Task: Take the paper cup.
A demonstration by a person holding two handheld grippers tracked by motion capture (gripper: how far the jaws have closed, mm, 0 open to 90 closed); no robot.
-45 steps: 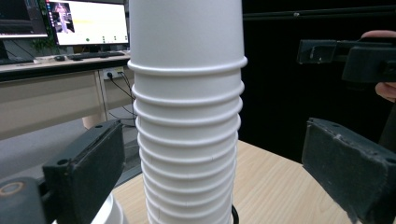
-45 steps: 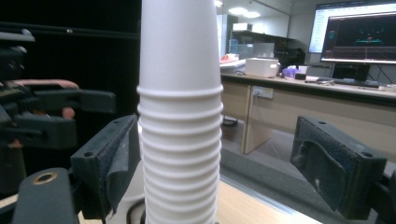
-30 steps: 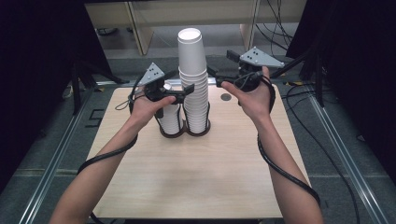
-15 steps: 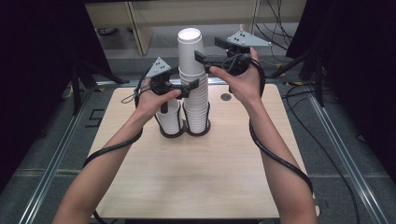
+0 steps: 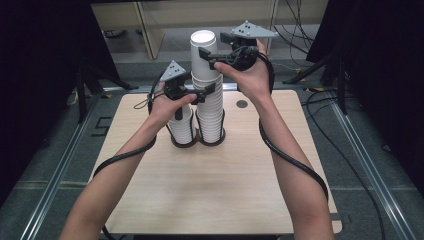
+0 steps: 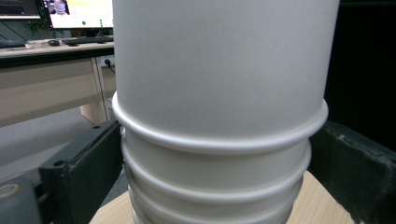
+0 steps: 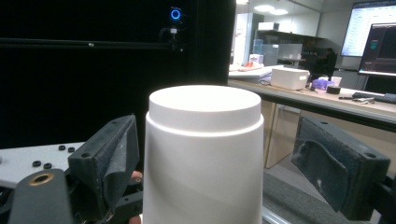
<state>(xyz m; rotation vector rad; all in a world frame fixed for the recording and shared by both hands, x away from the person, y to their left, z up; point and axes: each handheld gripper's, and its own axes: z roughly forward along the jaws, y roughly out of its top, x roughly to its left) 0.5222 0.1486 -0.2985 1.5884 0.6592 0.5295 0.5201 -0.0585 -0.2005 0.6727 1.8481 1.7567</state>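
A tall stack of white paper cups (image 5: 209,107) stands in a black two-ring holder (image 5: 200,143) on the wooden table (image 5: 215,190), with a short cup stack (image 5: 182,125) to its left. My left gripper (image 5: 206,94) grips the tall stack at mid height. In the left gripper view its jaws (image 6: 219,172) press on both sides of the stack (image 6: 219,70), having just closed a little further. My right gripper (image 5: 210,46) is at the top cup (image 5: 202,42). In the right gripper view it (image 7: 215,154) stands open, with gaps either side of that cup (image 7: 205,140).
A small dark round mark (image 5: 242,104) lies on the table behind the holder. Metal floor rails (image 5: 360,165) run along both sides of the table. Cables (image 5: 300,30) and a shelf unit (image 5: 150,20) are beyond the far edge.
My right gripper has risen and moved left, from beside the tall stack up to its top cup. My left gripper has stayed on the tall stack.
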